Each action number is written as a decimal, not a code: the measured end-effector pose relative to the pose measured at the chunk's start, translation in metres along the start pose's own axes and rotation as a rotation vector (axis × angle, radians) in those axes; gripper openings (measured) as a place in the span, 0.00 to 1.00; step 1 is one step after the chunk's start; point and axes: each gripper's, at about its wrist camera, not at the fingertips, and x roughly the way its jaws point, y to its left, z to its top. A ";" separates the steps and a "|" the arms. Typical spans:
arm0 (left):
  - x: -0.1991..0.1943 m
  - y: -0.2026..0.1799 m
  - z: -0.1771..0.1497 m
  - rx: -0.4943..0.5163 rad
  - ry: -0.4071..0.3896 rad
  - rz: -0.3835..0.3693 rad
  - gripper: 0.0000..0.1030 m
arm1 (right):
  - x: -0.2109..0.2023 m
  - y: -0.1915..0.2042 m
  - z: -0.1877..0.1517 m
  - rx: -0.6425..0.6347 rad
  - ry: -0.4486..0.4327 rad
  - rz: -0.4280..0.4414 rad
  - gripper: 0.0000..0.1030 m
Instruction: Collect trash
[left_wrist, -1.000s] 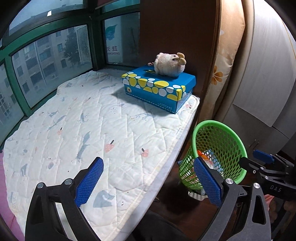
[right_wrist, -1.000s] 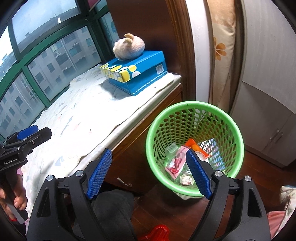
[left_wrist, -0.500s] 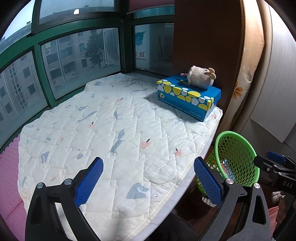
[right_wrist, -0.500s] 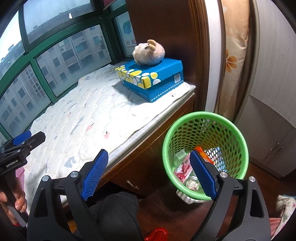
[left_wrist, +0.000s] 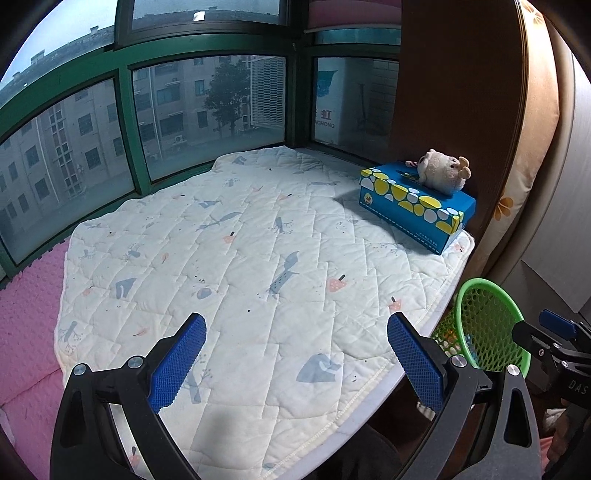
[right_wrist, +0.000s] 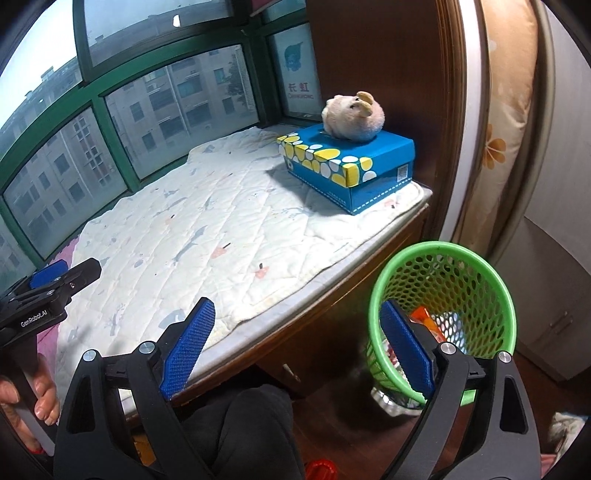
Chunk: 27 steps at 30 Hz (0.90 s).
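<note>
**A:** Left wrist view, going left to right: pink mat (left_wrist: 26, 314) at the edge, quilt (left_wrist: 258, 266) clear of litter as far as I can see, box (left_wrist: 417, 205) with the plush (left_wrist: 441, 175) on top, then the bin (left_wrist: 487, 332) off the ledge on the floor. Your left gripper (left_wrist: 295, 354) hangs over the quilt, jaws wide apart, nothing in them.

**B:** Right one?

**A:** Right gripper (right_wrist: 297, 345) also spread wide and empty, held off the ledge beside the bin (right_wrist: 443, 314). The trash (right_wrist: 430, 325) is in there: an orange wrapper plus other bits I can't make out through the mesh.

**B:** Handling?

**A:** My guess: wrappers are light, thin, crinkly, a bit slick. Pinch a flat edge or corner if you grab more. The bin looks like light, slightly flexy plastic mesh; take it by the rim.

**B:** Any text?

**A:** "GenRobot.AI" on your left gripper's body in the right wrist view. "DAS" on the right one in the left view. Window sign (right_wrist: 301, 90) reads 长虹 with Latin letters underneath, too blurred to spell. Barcode on the box end, unreadable.
</note>
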 end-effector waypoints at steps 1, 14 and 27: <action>0.000 0.002 -0.001 -0.006 0.000 0.005 0.92 | 0.001 0.001 0.000 -0.001 0.001 0.002 0.88; -0.007 0.006 -0.003 -0.021 -0.009 0.037 0.92 | 0.000 0.009 -0.001 -0.013 -0.002 0.018 0.88; -0.007 0.010 -0.005 -0.028 -0.004 0.054 0.92 | 0.000 0.012 0.000 -0.020 0.001 0.026 0.88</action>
